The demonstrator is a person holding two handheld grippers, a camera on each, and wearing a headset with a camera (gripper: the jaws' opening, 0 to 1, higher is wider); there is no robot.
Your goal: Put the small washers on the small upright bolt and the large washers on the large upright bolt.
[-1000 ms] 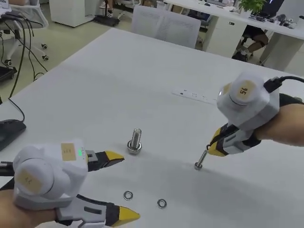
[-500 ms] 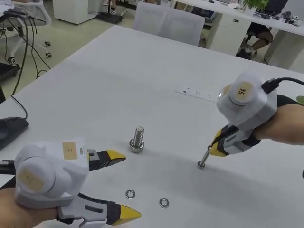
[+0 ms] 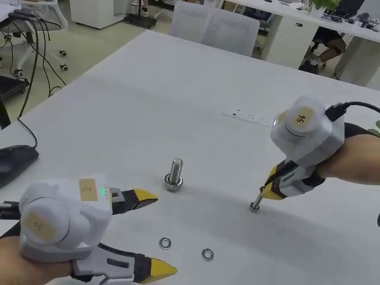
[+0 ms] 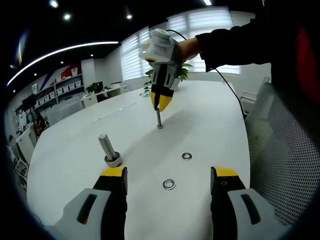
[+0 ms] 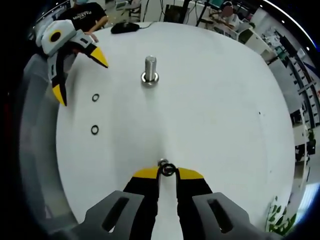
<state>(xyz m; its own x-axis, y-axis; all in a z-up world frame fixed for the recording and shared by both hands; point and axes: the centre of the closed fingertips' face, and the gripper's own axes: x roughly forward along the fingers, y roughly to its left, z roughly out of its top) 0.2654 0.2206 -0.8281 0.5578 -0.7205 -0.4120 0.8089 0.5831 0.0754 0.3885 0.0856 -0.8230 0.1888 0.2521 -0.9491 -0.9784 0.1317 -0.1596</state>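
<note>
Right gripper view, right fingers (image 5: 146, 174) pinch small washer (image 5: 168, 169), bolt (image 5: 162, 162) half-hidden, left fingers (image 5: 100, 57) spread

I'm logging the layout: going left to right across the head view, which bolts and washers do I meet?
The large bolt, right-hand washer, small bolt; other washer lines up with the large bolt, so skipped.

small bolt (image 3: 256, 203) top hidden behind right claw (image 3: 268, 191), sizes of loose washers (image 3: 165, 243) too small to tell

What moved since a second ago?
Almost nothing. The right tongs, pinching a small washer, dipped slightly toward the small bolt. The left tongs stayed open, and the large bolt and two loose washers kept their places.
</note>
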